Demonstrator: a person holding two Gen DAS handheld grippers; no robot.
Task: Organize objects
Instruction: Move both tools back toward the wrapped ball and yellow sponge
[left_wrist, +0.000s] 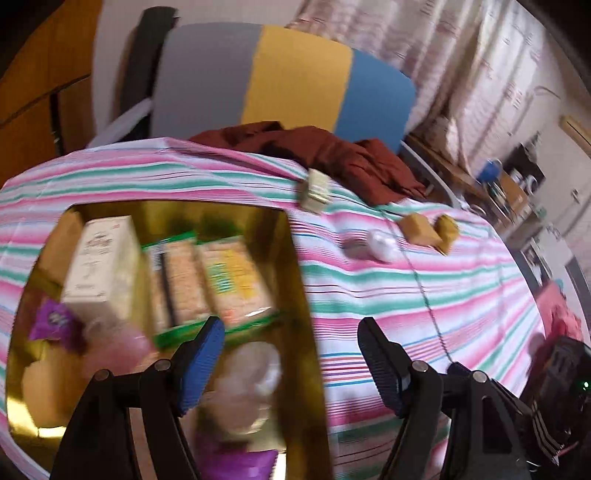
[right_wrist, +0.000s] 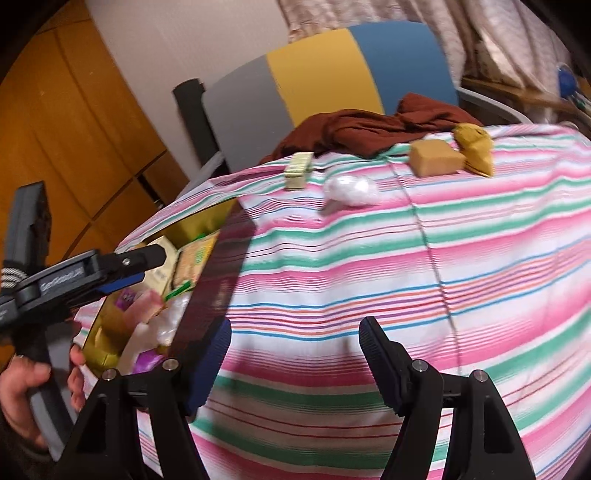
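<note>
A gold box (left_wrist: 295, 258) on the striped cloth holds a white carton (left_wrist: 101, 258), green-edged cracker packets (left_wrist: 221, 273), purple packets (left_wrist: 55, 321) and a white wrapped lump (left_wrist: 255, 369). My left gripper (left_wrist: 290, 325) hangs open over the box's right wall with nothing between its fingers; the right wrist view shows it (right_wrist: 147, 266) in a hand above the box (right_wrist: 207, 221). My right gripper (right_wrist: 295, 325) is open over bare cloth. Farther back lie a pale green pack (right_wrist: 298, 170), a white wrapped item (right_wrist: 351, 190), a brown block (right_wrist: 436, 158) and a mustard packet (right_wrist: 474, 149).
A crumpled maroon cloth (right_wrist: 369, 129) lies at the far edge of the striped cloth. Behind it stands a chair (left_wrist: 295, 74) with a grey, yellow and blue back. Wooden cupboards are at the left, curtains and a cluttered shelf at the right.
</note>
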